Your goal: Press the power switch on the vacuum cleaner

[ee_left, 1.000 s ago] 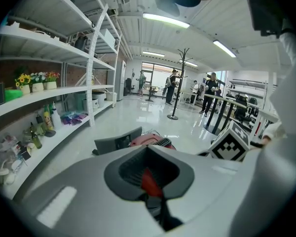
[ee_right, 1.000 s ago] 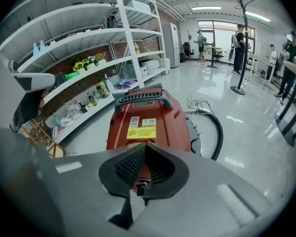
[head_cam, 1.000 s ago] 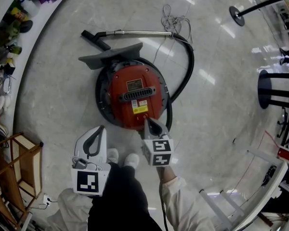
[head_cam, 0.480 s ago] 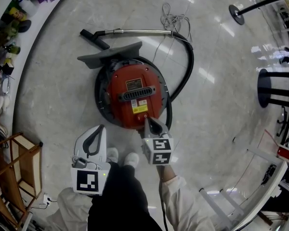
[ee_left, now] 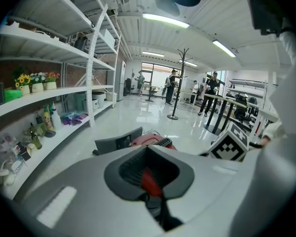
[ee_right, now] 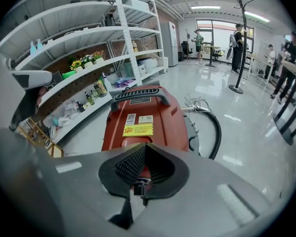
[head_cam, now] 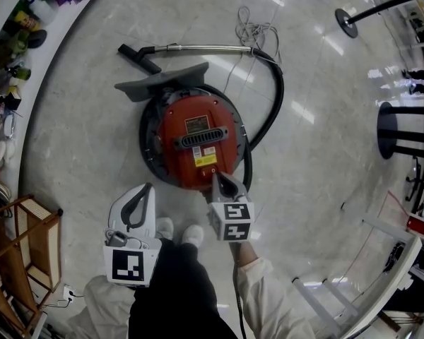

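Unchanged from a second ago: your right hand-held gripper (head_cam: 214, 175), jaws together, has its tip at the near edge of the red vacuum cleaner (head_cam: 194, 136) on the floor (head_cam: 318, 161). Left hand-held gripper (head_cam: 150, 187) closed, empty, beside your feet.

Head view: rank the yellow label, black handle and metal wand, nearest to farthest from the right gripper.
1. Yellow label, just ahead of the right gripper.
2. Black handle, across the lid's middle.
3. Metal wand, lying at the far side.
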Motion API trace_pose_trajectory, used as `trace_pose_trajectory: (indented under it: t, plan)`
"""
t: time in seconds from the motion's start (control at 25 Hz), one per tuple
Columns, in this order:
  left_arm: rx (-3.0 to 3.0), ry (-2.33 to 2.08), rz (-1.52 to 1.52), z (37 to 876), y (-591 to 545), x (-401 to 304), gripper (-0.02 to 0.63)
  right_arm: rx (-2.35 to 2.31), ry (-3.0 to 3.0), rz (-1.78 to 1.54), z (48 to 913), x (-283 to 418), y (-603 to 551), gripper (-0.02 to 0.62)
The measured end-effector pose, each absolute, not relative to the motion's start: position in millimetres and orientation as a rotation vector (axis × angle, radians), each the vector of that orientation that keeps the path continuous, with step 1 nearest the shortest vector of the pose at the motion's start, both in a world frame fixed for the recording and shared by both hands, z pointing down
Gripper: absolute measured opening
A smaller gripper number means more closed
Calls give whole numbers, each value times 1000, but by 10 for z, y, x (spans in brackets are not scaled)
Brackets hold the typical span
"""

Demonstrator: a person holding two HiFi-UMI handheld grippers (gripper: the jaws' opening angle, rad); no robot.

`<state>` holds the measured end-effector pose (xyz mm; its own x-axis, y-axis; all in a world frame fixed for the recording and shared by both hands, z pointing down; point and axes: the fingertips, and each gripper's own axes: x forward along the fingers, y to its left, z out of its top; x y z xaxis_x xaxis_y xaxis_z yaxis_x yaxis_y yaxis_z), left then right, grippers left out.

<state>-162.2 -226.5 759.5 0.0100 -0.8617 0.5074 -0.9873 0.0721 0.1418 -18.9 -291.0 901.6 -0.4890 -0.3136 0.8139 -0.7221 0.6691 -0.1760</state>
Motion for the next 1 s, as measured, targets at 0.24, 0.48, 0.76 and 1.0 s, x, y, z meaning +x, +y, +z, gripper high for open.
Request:
trace_pose_trajectory:
  t: [0.24, 0.48, 0.76, 1.0]
  plan:
    - [1830, -1892, 354, 7590, -2261, -1602, 0, 794, -2090, 658, 9006, -193, -2911, 2]
    - [1831, -1894, 356, 7595, -2271, -1591, 0, 785, -2092, 662, 9021, -195, -2909, 2]
    - [1833, -1906, 367, 7501, -2261, -1612, 0, 807, -2171, 664, 8706, -265, -2976, 2]
    - [1875, -1940, 397, 7123, -2321, -1592, 0, 832, -2265, 636, 8050, -271, -3113, 2]
